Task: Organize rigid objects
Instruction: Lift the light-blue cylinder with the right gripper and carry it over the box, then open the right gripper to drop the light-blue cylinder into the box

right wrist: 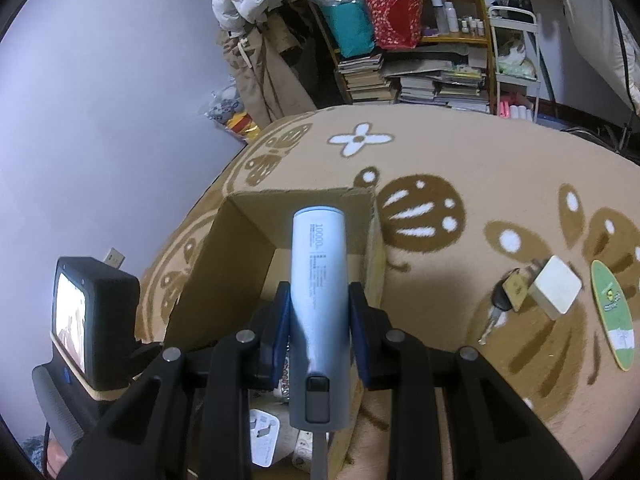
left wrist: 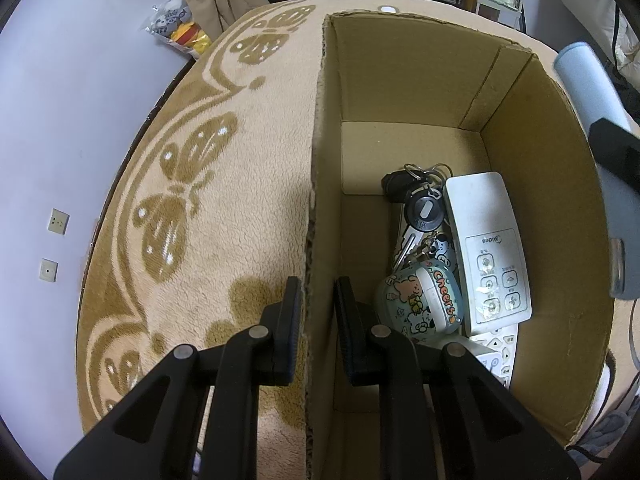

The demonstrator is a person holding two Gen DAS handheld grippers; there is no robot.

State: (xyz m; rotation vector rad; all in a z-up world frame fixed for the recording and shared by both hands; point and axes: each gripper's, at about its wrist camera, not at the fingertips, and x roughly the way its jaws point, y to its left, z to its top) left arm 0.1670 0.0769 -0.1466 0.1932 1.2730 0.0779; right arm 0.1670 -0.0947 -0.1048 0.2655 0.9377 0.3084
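Note:
An open cardboard box [left wrist: 404, 80] stands on a patterned rug. Inside lie a white remote [left wrist: 486, 244], a bunch of keys [left wrist: 420, 200] and a round "Cheers" case [left wrist: 420, 300]. My left gripper [left wrist: 319, 292] is shut on the box's left wall, one finger inside and one outside. My right gripper [right wrist: 319, 300] is shut on a pale blue power bank [right wrist: 318, 272], held above the box [right wrist: 240, 248] and pointing forward and down. In the left wrist view the power bank [left wrist: 588, 76] shows over the box's right wall.
On the rug [right wrist: 460, 160] right of the box lie a car key with a tag [right wrist: 500, 304], a white charger cube [right wrist: 558, 292] and a green oval card [right wrist: 614, 316]. Shelves with books [right wrist: 420, 76] stand behind. A white wall [left wrist: 60, 120] runs along the left.

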